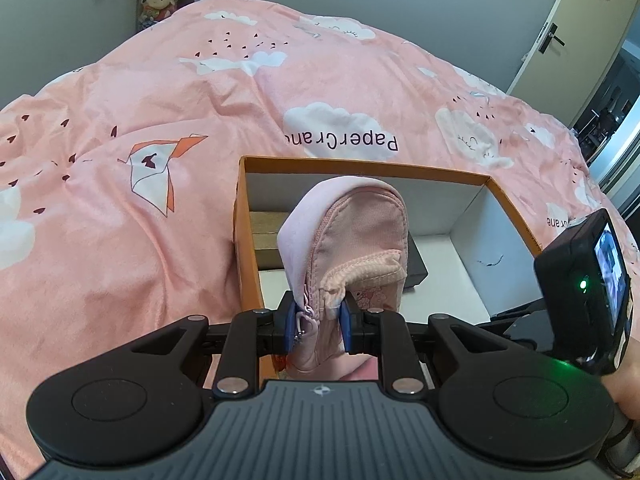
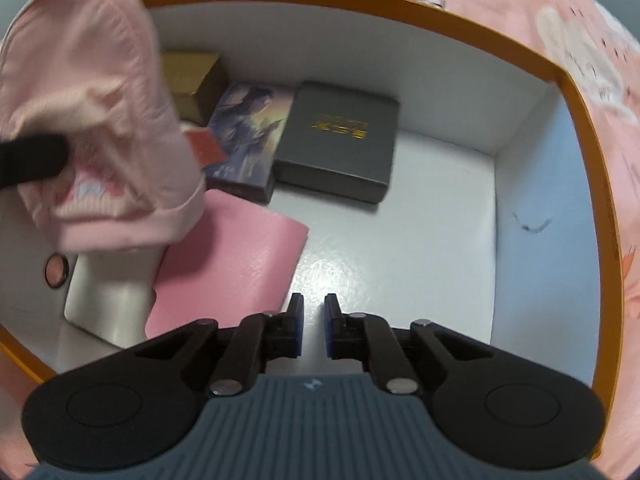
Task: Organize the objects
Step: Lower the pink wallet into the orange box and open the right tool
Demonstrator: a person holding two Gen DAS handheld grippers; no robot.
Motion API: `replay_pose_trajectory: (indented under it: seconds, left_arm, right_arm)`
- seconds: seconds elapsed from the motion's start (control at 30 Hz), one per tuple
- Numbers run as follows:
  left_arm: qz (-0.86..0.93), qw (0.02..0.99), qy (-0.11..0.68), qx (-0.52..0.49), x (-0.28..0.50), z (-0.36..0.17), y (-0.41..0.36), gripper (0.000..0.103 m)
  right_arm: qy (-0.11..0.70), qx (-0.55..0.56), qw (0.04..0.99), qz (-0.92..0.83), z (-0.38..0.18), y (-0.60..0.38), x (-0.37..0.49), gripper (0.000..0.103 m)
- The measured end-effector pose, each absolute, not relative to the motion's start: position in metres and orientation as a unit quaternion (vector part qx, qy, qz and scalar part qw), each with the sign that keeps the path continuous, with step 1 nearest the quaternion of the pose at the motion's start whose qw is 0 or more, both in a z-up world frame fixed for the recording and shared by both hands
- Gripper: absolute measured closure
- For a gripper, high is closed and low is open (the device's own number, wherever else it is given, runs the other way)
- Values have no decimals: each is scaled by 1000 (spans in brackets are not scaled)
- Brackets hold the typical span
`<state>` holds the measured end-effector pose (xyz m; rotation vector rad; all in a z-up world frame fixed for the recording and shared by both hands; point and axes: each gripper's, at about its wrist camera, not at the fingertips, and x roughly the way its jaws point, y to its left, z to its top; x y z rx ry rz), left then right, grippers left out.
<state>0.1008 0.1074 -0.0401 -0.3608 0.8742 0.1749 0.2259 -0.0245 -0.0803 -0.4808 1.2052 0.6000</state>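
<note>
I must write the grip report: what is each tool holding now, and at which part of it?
The left tool holds the pink pouch by its lower zipper end, above the orange box. The right tool holds nothing.

Even, soft indoor light; left view sharp, right view motion-blurred; glare on box floor [image 2: 320,268] ahead of tool; fisheye-bent, dark corners.

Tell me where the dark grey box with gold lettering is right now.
In the right wrist view, the dark grey box lies flat on the floor of the orange storage box, toward its far wall, right beside the illustrated box.
</note>
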Motion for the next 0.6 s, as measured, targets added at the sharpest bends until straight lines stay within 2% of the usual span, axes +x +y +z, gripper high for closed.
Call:
replay_pose_trajectory:
  seconds: [0.1, 0.13, 0.17, 0.23, 0.33, 0.4, 0.53, 0.57, 0.6]
  left_arm:
    - [81, 887, 420, -173, 101, -41, 108, 79]
    - [78, 887, 421, -174, 101, -42, 108, 79]
    - [76, 886, 422, -175, 101, -42, 108, 79]
    - [71, 885, 425, -176, 101, -42, 109, 79]
    - [60, 882, 432, -180, 103, -42, 109, 79]
    - [45, 877, 441, -183, 106, -42, 110, 78]
    - [11, 852, 484, -197, 119, -49, 109, 78]
    - [7, 847, 495, -197, 123, -52, 108, 78]
    - [4, 845, 500, -191, 126, -54, 106, 78]
  right_arm:
    - [551, -222, 753, 285, -81, -22, 229, 93]
    - [554, -218, 748, 293, -82, -20, 229, 95]
    - [554, -213, 746, 301, -83, -20, 229, 101]
    - [541, -205, 750, 319, -82, -23, 229, 101]
    - [543, -179, 751, 331, -79, -34, 232, 100]
    - [532, -173, 765, 319, -73, -43, 234, 94]
    - [510, -120, 796, 303, -48, -68, 242, 91]
    - [507, -97, 803, 299, -41, -72, 245, 81]
    - [503, -68, 810, 293, -35, -78, 248, 65]
